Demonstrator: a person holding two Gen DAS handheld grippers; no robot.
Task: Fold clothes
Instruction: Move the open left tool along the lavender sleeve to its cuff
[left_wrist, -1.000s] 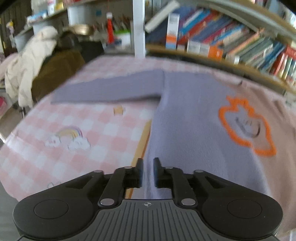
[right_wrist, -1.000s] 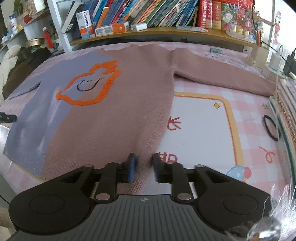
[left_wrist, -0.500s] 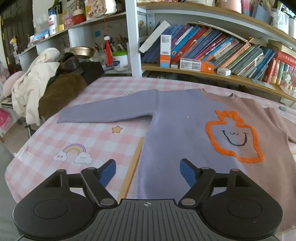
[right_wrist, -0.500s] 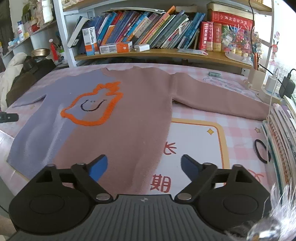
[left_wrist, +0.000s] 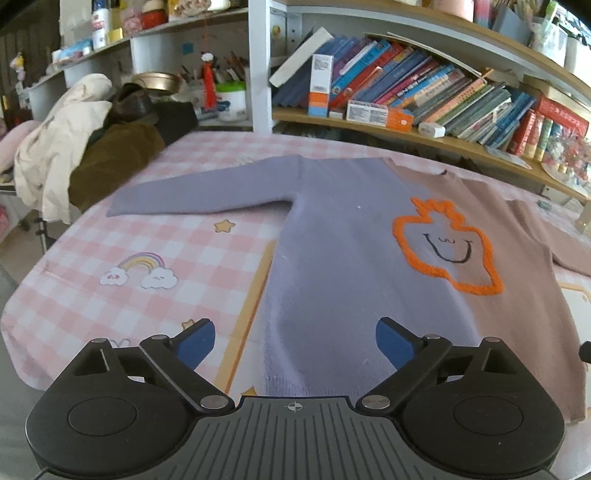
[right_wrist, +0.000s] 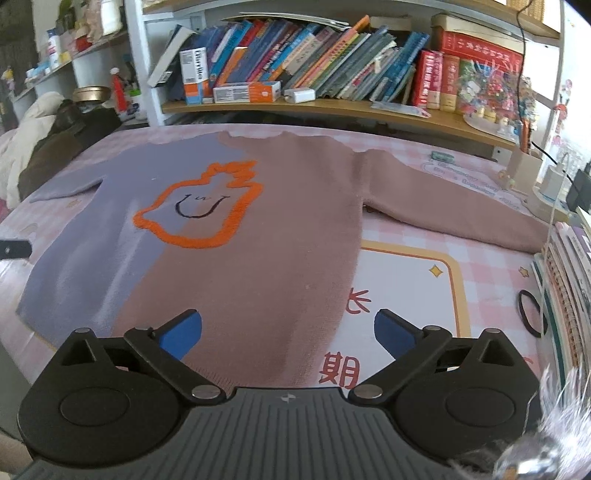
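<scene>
Left wrist view: the left gripper (left_wrist: 295, 338) gapes wide above the sweater (left_wrist: 332, 258) hem at the tabletop's (left_wrist: 74, 277) near edge. The right gripper (right_wrist: 288, 328) is likewise spread, holding nothing.

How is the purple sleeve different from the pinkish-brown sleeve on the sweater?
The purple sleeve belongs to the sweater's purple half; the pinkish-brown sleeve belongs to the brownish half. The purple sleeve points toward the pile of coats; the pinkish-brown sleeve reaches toward the stacked books. Both lie flat, stretched out and unfolded on the checked tablecloth.
</scene>
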